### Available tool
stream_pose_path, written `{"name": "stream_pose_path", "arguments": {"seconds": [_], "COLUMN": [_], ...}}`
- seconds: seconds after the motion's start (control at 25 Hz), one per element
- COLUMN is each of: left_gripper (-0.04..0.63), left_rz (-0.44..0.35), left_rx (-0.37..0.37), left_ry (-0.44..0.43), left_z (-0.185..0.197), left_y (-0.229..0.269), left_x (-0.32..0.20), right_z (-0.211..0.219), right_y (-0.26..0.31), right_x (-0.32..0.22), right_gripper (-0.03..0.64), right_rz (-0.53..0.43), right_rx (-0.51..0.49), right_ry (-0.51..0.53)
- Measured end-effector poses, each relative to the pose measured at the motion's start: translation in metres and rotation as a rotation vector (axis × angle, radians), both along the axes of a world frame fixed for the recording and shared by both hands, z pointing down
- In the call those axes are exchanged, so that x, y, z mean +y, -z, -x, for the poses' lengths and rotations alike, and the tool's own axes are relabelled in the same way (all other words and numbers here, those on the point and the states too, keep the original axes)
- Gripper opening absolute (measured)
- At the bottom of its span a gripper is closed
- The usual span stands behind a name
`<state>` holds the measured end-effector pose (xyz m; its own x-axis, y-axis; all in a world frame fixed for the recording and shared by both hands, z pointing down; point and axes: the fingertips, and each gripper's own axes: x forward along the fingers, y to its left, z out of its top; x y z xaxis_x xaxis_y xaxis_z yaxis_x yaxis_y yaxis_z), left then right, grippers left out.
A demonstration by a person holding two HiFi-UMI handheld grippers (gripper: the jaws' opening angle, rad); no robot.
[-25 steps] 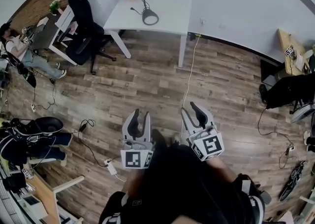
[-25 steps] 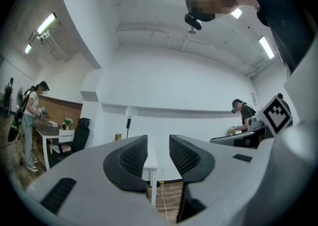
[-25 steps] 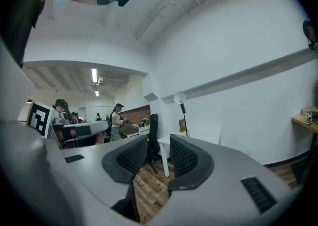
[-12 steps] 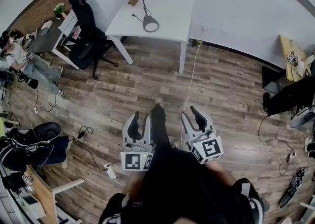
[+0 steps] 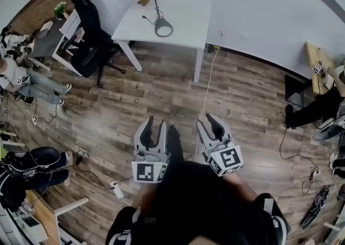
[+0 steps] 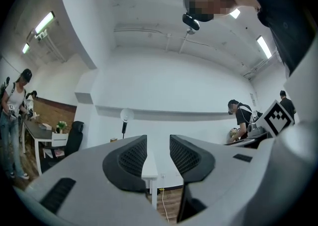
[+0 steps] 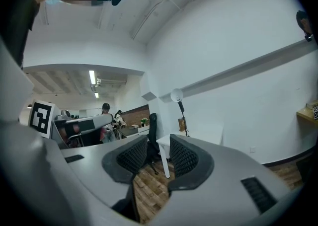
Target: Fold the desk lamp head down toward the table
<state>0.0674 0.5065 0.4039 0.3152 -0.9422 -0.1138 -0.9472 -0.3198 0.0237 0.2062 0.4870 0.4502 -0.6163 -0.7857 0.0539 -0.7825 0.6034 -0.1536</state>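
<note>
Here, one desk lamp (image 5: 164,26) stands on one white table (image 5: 186,15).

Head view looks down; claw views face distant lamp (image 7: 176,95).

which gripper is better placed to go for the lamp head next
Left, marginally. In the head view the desk lamp stands almost straight ahead of the left gripper, while the right gripper sits off to its side. Both have open, empty jaws and are far from the table.
</note>
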Motion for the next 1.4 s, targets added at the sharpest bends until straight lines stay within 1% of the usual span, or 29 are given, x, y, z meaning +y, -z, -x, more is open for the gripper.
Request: {"name": "stream_pose_path", "arguments": {"seconds": [0.24, 0.32, 0.52, 0.96, 1.24, 1.4], "left_gripper": [0.138, 0.138, 0.138, 0.138, 0.138, 0.138], "left_rz": [-0.027, -0.021, -0.01, -0.025, -0.036, -0.019], "left_rx": [0.002, -0.005, 0.013, 0.02, 0.049, 0.069], "left_ry": [0.003, -0.003, -0.025, -0.072, -0.091, -0.094], "left_z": [0.024, 0.033, 0.055, 0.116, 0.148, 0.16], "left_y": [0.01, 0.01, 0.015, 0.03, 0.022, 0.019], "left_x": [-0.054, -0.076, -0.129, -0.251, -0.295, -0.31], "right_z": [0.018, 0.027, 0.053, 0.11, 0.14, 0.156], "right_y": [0.002, 0.002, 0.011, 0.031, 0.034, 0.037], "right_x": [-0.059, -0.08, -0.124, -0.24, -0.287, -0.303], "right_gripper": [0.141, 0.141, 0.141, 0.141, 0.141, 0.141], "right_rz": [-0.005, 0.0, -0.003, -0.02, -0.029, -0.024], "right_rx": [0.021, 0.025, 0.039, 0.041, 0.011, 0.009], "right_ry": [-0.017, -0.024, -0.024, -0.075, -0.094, -0.088]}}
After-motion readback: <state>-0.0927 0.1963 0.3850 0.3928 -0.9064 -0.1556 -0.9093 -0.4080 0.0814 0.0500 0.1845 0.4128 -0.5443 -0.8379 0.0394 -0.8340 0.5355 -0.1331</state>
